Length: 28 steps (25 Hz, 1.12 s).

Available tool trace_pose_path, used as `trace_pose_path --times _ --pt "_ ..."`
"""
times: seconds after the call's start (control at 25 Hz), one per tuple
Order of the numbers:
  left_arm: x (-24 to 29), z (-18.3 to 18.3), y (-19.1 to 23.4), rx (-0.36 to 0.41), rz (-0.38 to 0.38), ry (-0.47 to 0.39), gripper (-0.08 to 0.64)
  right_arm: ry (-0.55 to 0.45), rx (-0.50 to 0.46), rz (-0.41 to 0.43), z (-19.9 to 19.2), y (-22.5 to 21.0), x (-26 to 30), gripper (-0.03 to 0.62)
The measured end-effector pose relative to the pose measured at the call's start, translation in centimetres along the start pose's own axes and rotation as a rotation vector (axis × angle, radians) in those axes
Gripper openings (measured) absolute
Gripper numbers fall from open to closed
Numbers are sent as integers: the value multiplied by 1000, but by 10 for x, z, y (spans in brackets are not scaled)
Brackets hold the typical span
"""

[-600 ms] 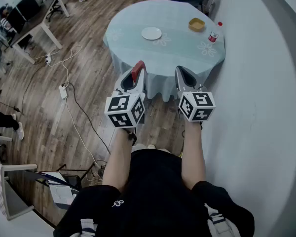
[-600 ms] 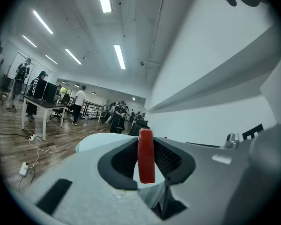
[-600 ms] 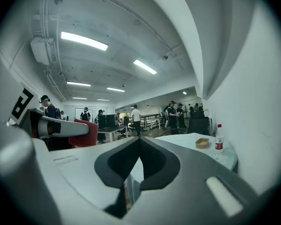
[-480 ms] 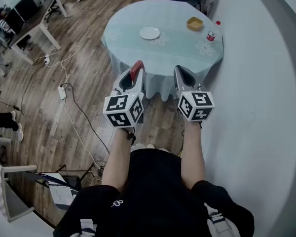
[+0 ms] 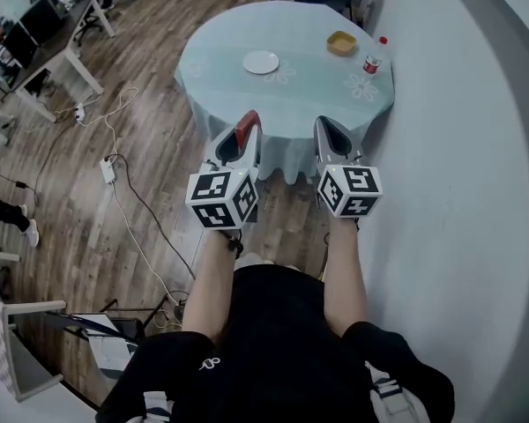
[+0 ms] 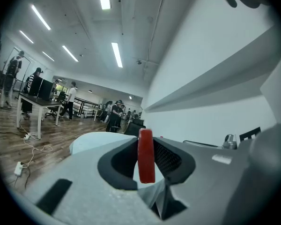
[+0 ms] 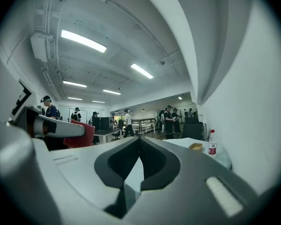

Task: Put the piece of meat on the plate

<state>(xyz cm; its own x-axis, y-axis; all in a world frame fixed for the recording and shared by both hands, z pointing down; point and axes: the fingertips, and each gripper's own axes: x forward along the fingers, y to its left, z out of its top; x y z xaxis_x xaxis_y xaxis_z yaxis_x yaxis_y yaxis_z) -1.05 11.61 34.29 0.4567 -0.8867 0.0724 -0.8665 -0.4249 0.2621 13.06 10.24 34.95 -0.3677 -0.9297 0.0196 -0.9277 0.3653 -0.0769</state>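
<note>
A flat red piece of meat [image 5: 246,129] [image 6: 146,156] stands on edge between the jaws of my left gripper [image 5: 244,123] [image 6: 145,142], which is shut on it. The gripper is held level in front of the person's body, short of the table. My right gripper [image 5: 328,129] [image 7: 139,139] is beside it, shut with nothing in it. From the right gripper view the meat [image 7: 80,134] shows at the left. A small white plate [image 5: 261,62] lies on the round table [image 5: 313,82], well ahead of both grippers.
The table has a pale blue cloth. A yellow bowl [image 5: 341,42] [image 7: 195,146] and a red-labelled bottle [image 5: 372,61] [image 7: 212,146] stand at its far right. A curved white wall [image 5: 476,148] runs along the right. Cables and a power strip [image 5: 108,167] lie on the wooden floor at the left.
The table and plate have slid slightly left in the head view. Both grippers keep their pose, and the meat stays in the left one.
</note>
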Motion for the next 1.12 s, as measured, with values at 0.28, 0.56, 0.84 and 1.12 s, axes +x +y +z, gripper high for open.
trace_pose_path --times 0.28,0.56,0.84,1.12 --pt "1 2 29 -20 39 4 87 5 29 22 -5 7 23 11" --pt "36 -1 61 -41 50 17 87 35 26 36 -18 1 70 11" --pt "133 -5 109 -61 21 42 87 -9 5 -30 -19 -44 162 11" --pt "247 -7 173 -99 -15 146 87 75 35 -74 -43 -81 274 11"
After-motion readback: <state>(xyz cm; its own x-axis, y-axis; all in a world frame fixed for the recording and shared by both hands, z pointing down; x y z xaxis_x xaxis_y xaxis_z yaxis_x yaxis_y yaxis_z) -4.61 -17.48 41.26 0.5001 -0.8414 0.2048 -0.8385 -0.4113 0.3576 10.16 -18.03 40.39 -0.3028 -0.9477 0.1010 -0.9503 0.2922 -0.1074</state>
